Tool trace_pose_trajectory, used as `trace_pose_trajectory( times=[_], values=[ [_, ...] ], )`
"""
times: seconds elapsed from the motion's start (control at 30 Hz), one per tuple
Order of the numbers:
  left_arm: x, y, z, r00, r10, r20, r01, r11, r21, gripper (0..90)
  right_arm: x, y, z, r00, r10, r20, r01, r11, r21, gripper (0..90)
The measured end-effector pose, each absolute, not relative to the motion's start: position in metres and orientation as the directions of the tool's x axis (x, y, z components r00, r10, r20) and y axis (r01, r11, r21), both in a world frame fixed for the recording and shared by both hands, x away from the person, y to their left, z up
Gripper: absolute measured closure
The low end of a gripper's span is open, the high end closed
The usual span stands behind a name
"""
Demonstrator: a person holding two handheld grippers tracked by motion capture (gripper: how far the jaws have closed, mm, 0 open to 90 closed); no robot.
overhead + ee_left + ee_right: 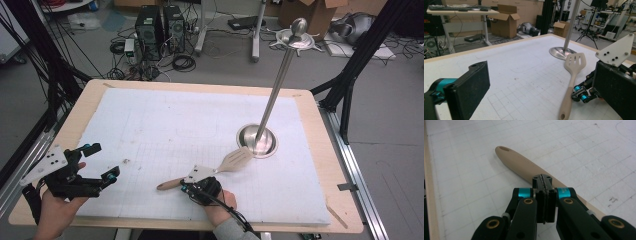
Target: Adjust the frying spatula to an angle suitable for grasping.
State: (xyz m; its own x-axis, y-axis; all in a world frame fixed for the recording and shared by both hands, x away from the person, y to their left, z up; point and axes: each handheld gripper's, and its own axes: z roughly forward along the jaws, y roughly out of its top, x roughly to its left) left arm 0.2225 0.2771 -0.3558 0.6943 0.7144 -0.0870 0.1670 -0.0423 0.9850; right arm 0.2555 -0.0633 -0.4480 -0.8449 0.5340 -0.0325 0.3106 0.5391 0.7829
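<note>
A beige slotted spatula point(235, 160) lies on the white gridded board, head toward a metal stand, its holed handle end point(504, 149) toward the table's front. My right gripper point(542, 180) is shut, pads pressed together with nothing between them, tips right over the middle of the handle point(524, 166). From the left gripper view, the right gripper point(581, 94) sits beside the spatula point(574, 72). My left gripper point(101, 161) is held open at the front left, off the spatula, its jaws wide apart and empty point(541, 95).
A metal stand with a round base point(257, 141) and a tall slanting pole point(277, 85) stands right of centre, just beyond the spatula head. The white foam board point(175, 120) covers a wooden table point(310, 107). Computers, cables and cardboard boxes lie on the floor beyond.
</note>
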Motion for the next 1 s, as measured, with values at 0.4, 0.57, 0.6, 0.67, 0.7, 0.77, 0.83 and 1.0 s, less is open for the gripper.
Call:
trace_pose_trajectory(
  times=[0.4,0.57,0.6,0.67,0.7,0.77,0.83,1.0],
  values=[
    [0.220,0.279,-0.356,0.690,0.718,-0.087,0.166,-0.040,0.985,1.8,0.264,-0.053,-0.449,-0.835,0.550,-0.032,0.315,0.523,0.792,90.0],
    [0.218,0.281,-0.355,0.688,0.720,-0.089,0.164,-0.035,0.986,1.8,0.269,-0.047,-0.450,-0.823,0.566,-0.039,0.318,0.517,0.795,90.0],
    [0.218,0.281,-0.355,0.687,0.721,-0.089,0.163,-0.034,0.986,1.8,0.269,-0.046,-0.450,-0.819,0.572,-0.045,0.319,0.519,0.793,90.0],
    [0.217,0.283,-0.354,0.686,0.722,-0.089,0.162,-0.033,0.986,1.8,0.271,-0.044,-0.450,-0.817,0.574,-0.051,0.315,0.518,0.795,90.0],
    [0.216,0.283,-0.354,0.684,0.724,-0.089,0.162,-0.032,0.986,1.8,0.273,-0.043,-0.450,-0.817,0.575,-0.043,0.321,0.516,0.794,90.0],
    [0.215,0.284,-0.354,0.684,0.724,-0.088,0.161,-0.032,0.987,1.8,0.275,-0.043,-0.450,-0.815,0.578,-0.034,0.331,0.513,0.792,90.0],
    [0.215,0.285,-0.354,0.681,0.726,-0.090,0.163,-0.030,0.986,1.8,0.277,-0.041,-0.450,-0.813,0.582,-0.030,0.336,0.509,0.793,90.0],
    [0.212,0.287,-0.354,0.676,0.732,-0.090,0.162,-0.028,0.986,1.8,0.282,-0.037,-0.450,-0.808,0.588,-0.038,0.336,0.512,0.790,90.0]
  ],
)
